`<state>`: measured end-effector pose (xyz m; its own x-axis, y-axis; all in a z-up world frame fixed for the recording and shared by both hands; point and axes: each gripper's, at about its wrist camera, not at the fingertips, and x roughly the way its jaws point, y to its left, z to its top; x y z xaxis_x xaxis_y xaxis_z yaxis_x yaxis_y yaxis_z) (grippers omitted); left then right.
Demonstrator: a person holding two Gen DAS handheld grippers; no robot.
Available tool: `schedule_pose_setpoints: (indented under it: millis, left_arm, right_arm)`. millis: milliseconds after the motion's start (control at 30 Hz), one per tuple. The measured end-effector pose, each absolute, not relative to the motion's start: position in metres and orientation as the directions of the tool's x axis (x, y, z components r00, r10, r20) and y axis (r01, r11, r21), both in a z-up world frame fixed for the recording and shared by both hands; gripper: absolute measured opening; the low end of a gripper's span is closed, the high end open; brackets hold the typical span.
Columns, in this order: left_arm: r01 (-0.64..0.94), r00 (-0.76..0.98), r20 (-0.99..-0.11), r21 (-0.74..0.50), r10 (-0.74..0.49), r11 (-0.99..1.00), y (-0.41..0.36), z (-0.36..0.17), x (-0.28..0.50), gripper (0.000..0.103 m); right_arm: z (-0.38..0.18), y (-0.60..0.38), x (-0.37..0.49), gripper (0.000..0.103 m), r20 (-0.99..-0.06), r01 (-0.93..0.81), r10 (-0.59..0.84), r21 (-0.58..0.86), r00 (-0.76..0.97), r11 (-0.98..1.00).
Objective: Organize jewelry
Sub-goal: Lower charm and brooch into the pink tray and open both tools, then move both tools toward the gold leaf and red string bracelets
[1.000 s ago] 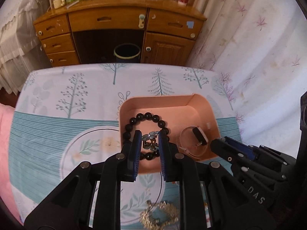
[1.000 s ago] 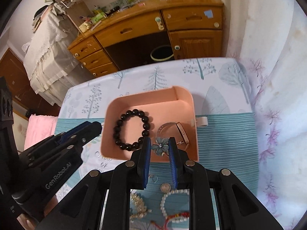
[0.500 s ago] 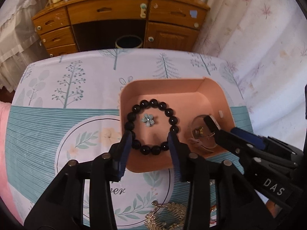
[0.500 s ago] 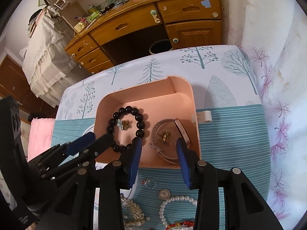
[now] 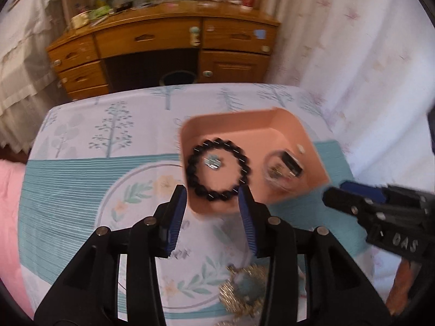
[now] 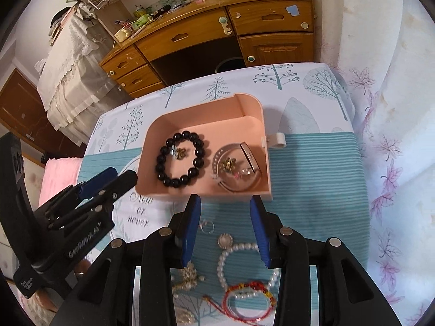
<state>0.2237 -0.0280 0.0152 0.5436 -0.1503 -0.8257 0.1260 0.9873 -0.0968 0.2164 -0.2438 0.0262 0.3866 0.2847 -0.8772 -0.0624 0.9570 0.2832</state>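
A pink tray sits on the tree-print tablecloth. In it lies a black bead bracelet with a small blue flower earring inside its ring. Beside it a clear band with a watch face encircles a gold flower piece. My left gripper hangs open and empty over the tray's near left edge. My right gripper is open and empty just short of the tray's near wall.
Loose pieces lie on the cloth under my right gripper: a pearl bracelet, a red string bracelet, a ring, a gold brooch. A wooden desk and bin stand beyond the table; curtains hang at right.
Both grippers have opened and let their flower pieces drop into the tray. Both then drew back toward the tray's near edge.
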Motion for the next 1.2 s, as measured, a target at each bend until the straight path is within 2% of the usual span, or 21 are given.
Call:
schedule_pose_setpoints:
  millis: [200, 533, 900, 933, 1033, 1200]
  left_arm:
    - [0.176, 0.518, -0.819, -0.181, -0.248, 0.967, -0.040, 0.018, 0.197, 0.036]
    - [0.140, 0.522, -0.852, 0.034, -0.045, 0.990, -0.044, 0.044, 0.172, 0.036]
    - [0.163, 0.528, -0.849, 0.111, 0.008, 0.980, -0.045, 0.108, 0.151, 0.036]
    - [0.167, 0.527, -0.850, 0.109, 0.005, 0.980, -0.044, 0.113, 0.149, 0.038]
    - [0.176, 0.520, -0.854, 0.100, -0.006, 0.979, -0.044, 0.119, 0.140, 0.057]
    - [0.212, 0.482, -0.875, 0.077, -0.035, 0.974, -0.048, 0.103, 0.128, 0.058]
  right_arm:
    - [0.038, -0.252, 0.196, 0.038, -0.880, -0.073, 0.268, 0.261, 0.392, 0.963]
    - [0.073, -0.274, 0.155, 0.038, -0.894, -0.089, 0.210, 0.190, 0.396, 0.978]
    - [0.169, -0.286, 0.114, 0.038, -0.886, -0.122, 0.160, 0.118, 0.435, 0.986]
    - [0.176, -0.286, 0.112, 0.038, -0.886, -0.124, 0.161, 0.118, 0.435, 0.985]
    - [0.187, -0.288, 0.103, 0.038, -0.887, -0.128, 0.161, 0.116, 0.433, 0.985]
    - [0.167, -0.290, 0.091, 0.038, -0.906, -0.129, 0.176, 0.136, 0.385, 0.982]
